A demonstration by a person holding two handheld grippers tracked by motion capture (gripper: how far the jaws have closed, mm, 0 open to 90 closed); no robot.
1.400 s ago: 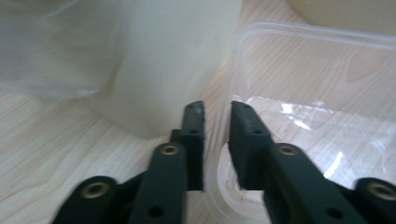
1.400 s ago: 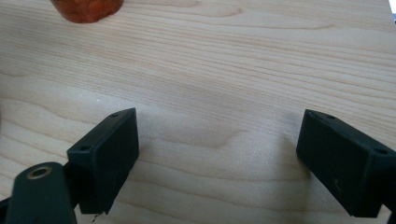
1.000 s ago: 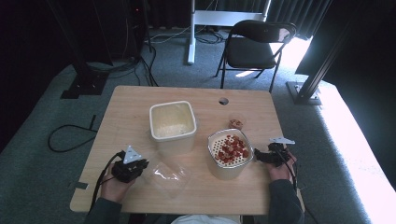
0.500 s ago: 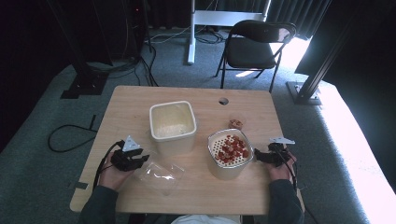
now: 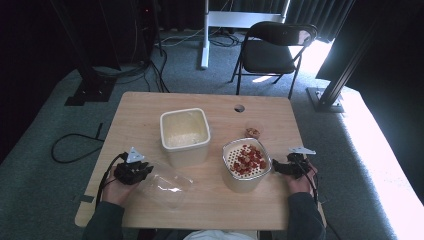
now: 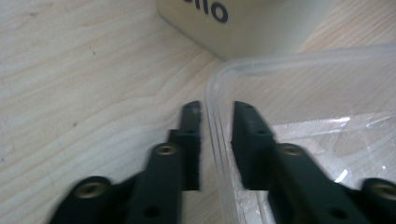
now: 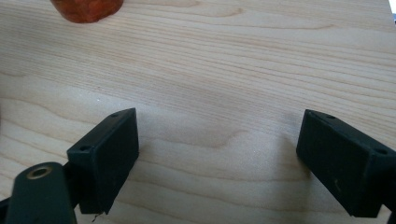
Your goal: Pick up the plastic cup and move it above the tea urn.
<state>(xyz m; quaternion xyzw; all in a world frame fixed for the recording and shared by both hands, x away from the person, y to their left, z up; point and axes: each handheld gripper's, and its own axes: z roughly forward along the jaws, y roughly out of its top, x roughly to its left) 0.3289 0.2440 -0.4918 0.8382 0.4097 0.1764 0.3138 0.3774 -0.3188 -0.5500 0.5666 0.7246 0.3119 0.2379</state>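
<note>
We work at a wooden surface (image 5: 215, 205) with a folding chair (image 5: 272, 50) beyond its far edge. The biggest thing on it is a cream tub (image 5: 184, 135), standing upright just ahead of our left gripper (image 5: 132, 171) and a little toward the middle; in the left gripper view its wall (image 6: 252, 23) rises right past the jaw tips. Next in size is a clear plastic container (image 5: 165, 184), lying tilted on its side directly in front of that gripper. The left gripper's jaws straddle its thin rim (image 6: 215, 140), one jaw outside and one inside the wall, drawn nearly together on it, so we judge the gripper is clamped on the rim. Holding it by the edge seems the only purchase such a smooth wall allows, and it leaves the mouth free to be turned.

Just inward of our right gripper (image 5: 286, 167) stands a white strainer bowl (image 5: 246, 165) with red pieces lying on its perforated insert; the holes presumably let liquid fall away beneath. The right gripper rests low on the surface beside that bowl with its jaws spread wide and nothing between them, only bare wood, perhaps waiting to steady the bowl.

Smallest is a little cup (image 5: 253, 131) of orange-brown bits, ahead of the right gripper past the strainer bowl; its blurred base (image 7: 86, 9) sits at the top of the right gripper view.
</note>
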